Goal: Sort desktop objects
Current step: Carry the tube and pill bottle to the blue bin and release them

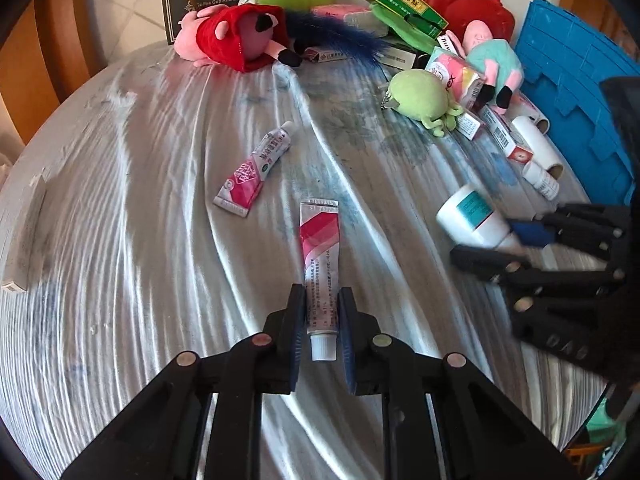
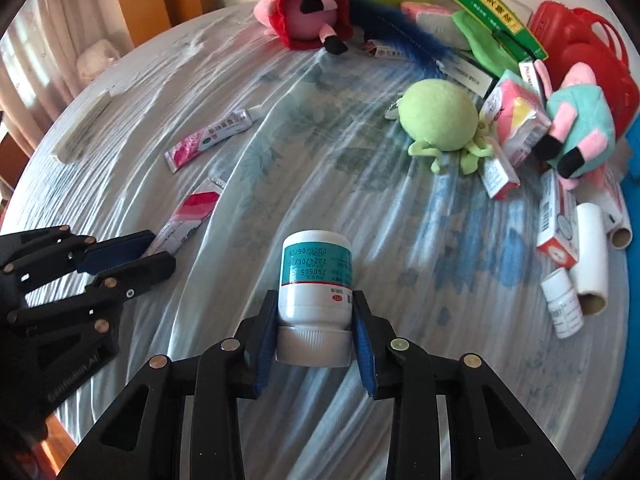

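Tube first: from your left wrist view, your left claw [image 1: 322, 320] is pinching the cap end of a pink-and-white ointment tube [image 1: 320, 256] that lies on the rippled white tabletop [image 1: 140, 240]. A second pink tube [image 1: 256, 170] lies apart, farther up. At the right edge, your right claw [image 1: 520, 248] sits at a white bottle with a teal label [image 1: 472, 218].

From your right wrist view, that claw [image 2: 314, 330] grips the bottle [image 2: 316, 292] near its ribbed cap. A green plush octopus [image 2: 444, 122] sits beyond, beside small boxes.
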Tool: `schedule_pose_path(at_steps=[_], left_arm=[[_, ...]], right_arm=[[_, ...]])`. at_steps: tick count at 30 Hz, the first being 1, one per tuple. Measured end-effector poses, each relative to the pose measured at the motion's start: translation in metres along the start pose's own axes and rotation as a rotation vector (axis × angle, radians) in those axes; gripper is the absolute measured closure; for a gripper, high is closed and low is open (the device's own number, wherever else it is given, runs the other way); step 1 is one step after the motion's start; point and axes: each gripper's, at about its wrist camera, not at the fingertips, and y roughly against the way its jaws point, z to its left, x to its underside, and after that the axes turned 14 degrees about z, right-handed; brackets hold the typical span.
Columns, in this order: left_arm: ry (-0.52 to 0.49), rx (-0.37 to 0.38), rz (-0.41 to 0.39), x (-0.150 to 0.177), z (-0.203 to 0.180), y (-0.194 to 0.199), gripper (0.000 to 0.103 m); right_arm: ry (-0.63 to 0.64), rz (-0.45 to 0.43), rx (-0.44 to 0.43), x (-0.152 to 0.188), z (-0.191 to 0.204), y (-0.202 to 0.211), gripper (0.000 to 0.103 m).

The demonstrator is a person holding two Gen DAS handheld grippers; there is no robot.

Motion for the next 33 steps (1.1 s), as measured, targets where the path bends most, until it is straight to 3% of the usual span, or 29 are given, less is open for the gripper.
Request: schedule_pose_path(at_steps=[6,11,15,18,23,28,33], left_arm=[[-0.062,-0.063,-0.072,0.006,-0.005,0.024,0.087],[-0.149,-0.11,-0.173,0.0,-0.019,0.066,0.087],[-0.246,-0.114,-0.264,-0.015,-0.048,0.107,0.087],[-0.329,-0.068,-0.336,-0.03,-0.081,0.138,0.087],[-0.505,0.054,-0.49,-0.055,-0.174,0.201,0.087],[-0.67,0.175,-0.609,-0.072,-0.286,0.259,0.087],[-0.761,0.257,-0.653,-0.09,-0.4,0.294,0.087]], right_arm=[[-0.015,-0.097,-0.008,0.012,-0.005,0.036,0.07],[-0.083,-0.15,-0.062,0.013,-0.02,0.073,0.07],[-0.154,-0.236,-0.057,0.028,-0.04,0.123,0.07],[-0.216,-0.318,-0.044,0.044,-0.058,0.168,0.07],[-0.316,-0.491,0.06,0.095,-0.089,0.264,0.07],[-0.49,-0.666,0.145,0.174,-0.151,0.36,0.07],[-0.641,-0.737,0.252,0.241,-0.233,0.417,0.07]])
